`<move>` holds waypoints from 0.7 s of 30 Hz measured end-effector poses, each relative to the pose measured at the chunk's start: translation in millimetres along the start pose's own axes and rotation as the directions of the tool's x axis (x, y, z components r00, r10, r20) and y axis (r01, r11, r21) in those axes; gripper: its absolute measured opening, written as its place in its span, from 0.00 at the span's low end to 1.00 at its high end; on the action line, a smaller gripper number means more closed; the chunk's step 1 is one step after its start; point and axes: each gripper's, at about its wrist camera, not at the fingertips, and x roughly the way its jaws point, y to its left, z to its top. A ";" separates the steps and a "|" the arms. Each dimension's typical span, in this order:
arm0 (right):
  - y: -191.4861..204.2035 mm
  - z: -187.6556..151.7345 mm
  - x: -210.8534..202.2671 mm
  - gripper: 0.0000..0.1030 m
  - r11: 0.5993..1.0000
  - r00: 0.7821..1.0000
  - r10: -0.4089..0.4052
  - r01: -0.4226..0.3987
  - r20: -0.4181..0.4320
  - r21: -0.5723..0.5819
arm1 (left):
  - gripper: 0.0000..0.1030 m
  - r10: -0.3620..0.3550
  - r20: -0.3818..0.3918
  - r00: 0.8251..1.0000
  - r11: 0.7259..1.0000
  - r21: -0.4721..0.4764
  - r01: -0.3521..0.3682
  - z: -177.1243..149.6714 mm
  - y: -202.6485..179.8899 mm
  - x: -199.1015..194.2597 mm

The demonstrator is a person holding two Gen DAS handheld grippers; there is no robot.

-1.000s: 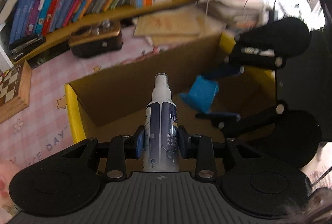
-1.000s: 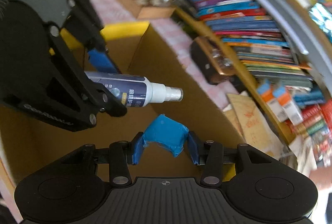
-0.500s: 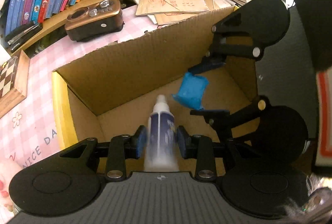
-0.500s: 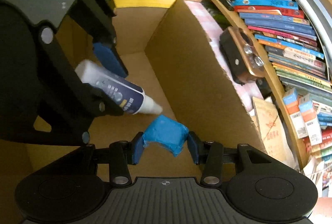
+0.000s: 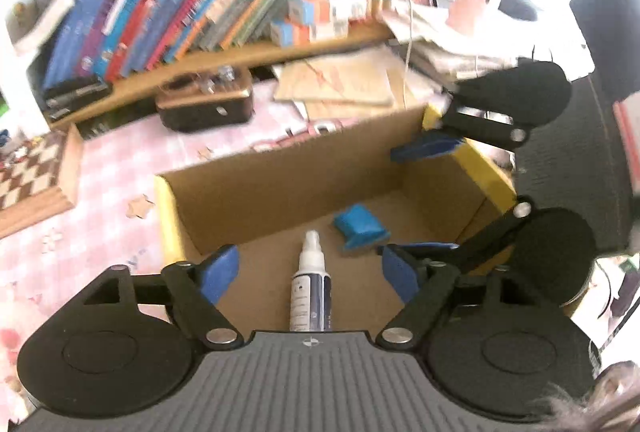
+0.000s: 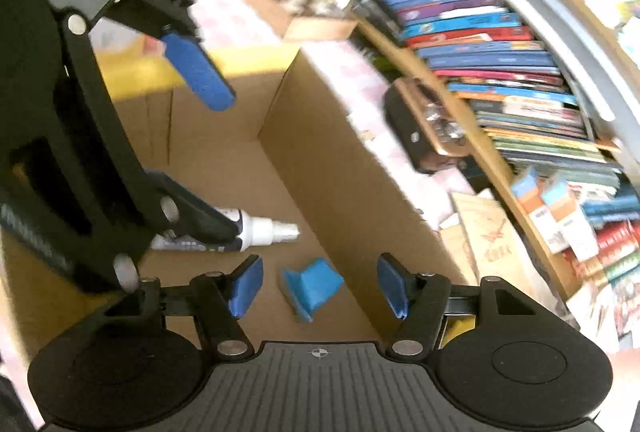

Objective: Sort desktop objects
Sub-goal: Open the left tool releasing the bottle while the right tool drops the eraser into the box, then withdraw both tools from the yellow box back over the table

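Note:
A white and dark blue spray bottle lies on the floor of the open cardboard box, nozzle pointing to the far wall. My left gripper hovers above it with its jaws opening, and neither pad touches the bottle. A blue packet lies on the box floor to the right of the bottle. Over the packet my right gripper is also opening, pads clear of it. Each gripper shows in the other's view, the left gripper and the right gripper, both over the box.
The box has yellow-edged flaps and sits on a pink checked cloth. Behind it are a brown case, loose papers and a shelf of books. A chessboard lies at the left.
Both grippers went from shut to open. The spray bottle and the blue packet left the pads and now lie on the box floor. Both grippers rose a little.

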 end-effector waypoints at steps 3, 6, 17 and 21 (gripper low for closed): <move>-5.6 -2.3 -23.9 0.66 0.995 0.999 -0.023 0.019 0.043 0.096 | 0.82 0.018 0.059 0.998 1.000 -0.023 -0.017 -3.8 5.4 -22.3; -5.5 -3.8 -44.3 0.68 0.983 0.995 -0.066 0.052 0.078 0.174 | 0.86 0.054 0.108 0.993 0.998 -0.029 -0.051 -10.8 8.7 -44.0; 13.0 -14.9 -110.1 0.73 0.871 0.943 -0.295 0.199 0.152 0.449 | 0.97 0.162 0.263 0.951 0.985 -0.105 -0.139 -52.6 22.8 -119.1; 29.2 -22.4 -130.1 0.75 0.811 0.912 -0.382 0.253 0.150 0.527 | 0.98 0.184 0.302 0.935 0.979 -0.141 -0.147 -69.0 29.0 -140.7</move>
